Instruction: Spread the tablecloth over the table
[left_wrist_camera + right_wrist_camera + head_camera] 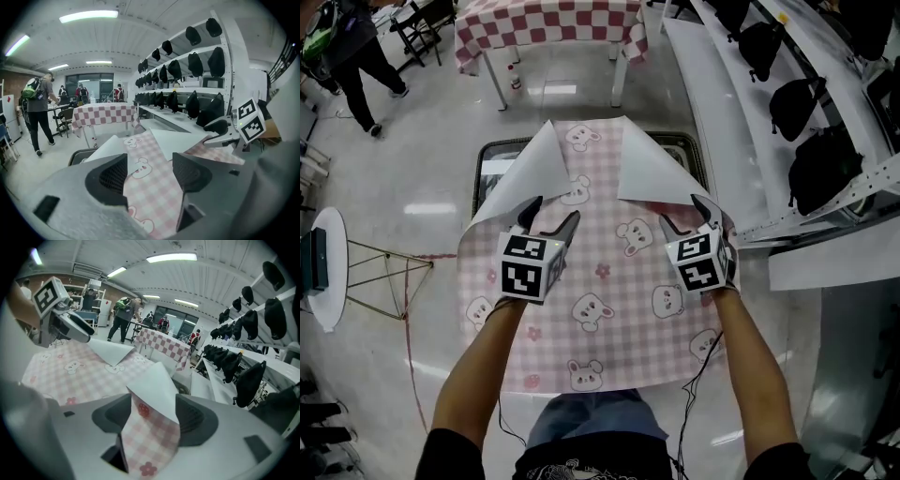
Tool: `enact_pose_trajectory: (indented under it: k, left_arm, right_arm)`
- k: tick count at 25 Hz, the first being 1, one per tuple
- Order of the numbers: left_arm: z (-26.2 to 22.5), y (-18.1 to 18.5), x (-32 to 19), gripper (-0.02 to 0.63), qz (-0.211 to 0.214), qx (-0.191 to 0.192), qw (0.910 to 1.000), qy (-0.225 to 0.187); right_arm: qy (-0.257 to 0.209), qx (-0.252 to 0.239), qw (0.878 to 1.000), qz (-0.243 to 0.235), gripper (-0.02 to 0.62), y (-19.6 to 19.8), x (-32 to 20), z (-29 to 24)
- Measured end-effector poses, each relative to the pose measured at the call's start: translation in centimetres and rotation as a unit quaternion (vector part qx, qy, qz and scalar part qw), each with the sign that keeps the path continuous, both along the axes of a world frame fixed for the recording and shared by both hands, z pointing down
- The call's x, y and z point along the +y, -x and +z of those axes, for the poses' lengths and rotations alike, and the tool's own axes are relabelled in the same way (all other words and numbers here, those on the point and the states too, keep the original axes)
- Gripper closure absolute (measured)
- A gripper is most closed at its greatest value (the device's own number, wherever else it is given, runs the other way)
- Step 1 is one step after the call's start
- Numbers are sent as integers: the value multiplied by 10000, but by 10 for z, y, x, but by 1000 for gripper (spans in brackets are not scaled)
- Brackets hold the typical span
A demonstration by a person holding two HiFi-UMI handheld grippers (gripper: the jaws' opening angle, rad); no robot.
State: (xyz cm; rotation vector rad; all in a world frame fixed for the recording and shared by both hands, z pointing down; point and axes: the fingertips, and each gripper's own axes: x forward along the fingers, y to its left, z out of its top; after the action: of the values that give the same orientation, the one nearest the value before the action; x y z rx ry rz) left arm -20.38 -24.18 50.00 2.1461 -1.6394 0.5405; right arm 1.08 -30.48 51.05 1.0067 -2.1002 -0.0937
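A pink checked tablecloth (609, 281) printed with bears lies over the dark-rimmed table (492, 150). Its two far corners are folded back, white side up: the left flap (534, 169) and the right flap (652, 169). My left gripper (551, 217) hovers open over the cloth near the left flap; in the left gripper view the jaws (149, 173) stand wide apart with only flat cloth (150, 187) beyond them. My right gripper (684, 214) is open at the right flap. A raised fold of cloth (150, 394) stands between its jaws (152, 418), not pressed.
A second table with a red-and-white checked cloth (548, 23) stands beyond. White shelves with black bags (806, 103) run along the right, close to the table's right edge. A person (347, 56) walks at the far left. A round white stand (323, 262) and a wire frame (384, 272) sit at left.
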Motion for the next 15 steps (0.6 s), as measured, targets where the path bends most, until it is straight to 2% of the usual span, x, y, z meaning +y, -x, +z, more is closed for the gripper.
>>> enact_pose_trajectory:
  k: [7, 15]
  left_arm:
    - [-11, -46, -27, 333, 331, 189, 9992, -98]
    - [-4, -75, -51, 370, 537, 217, 9983, 49]
  right_arm:
    - [-8, 623, 9977, -276, 305, -19, -23, 20]
    - [-110, 1472, 9866, -701, 324, -40, -58, 50]
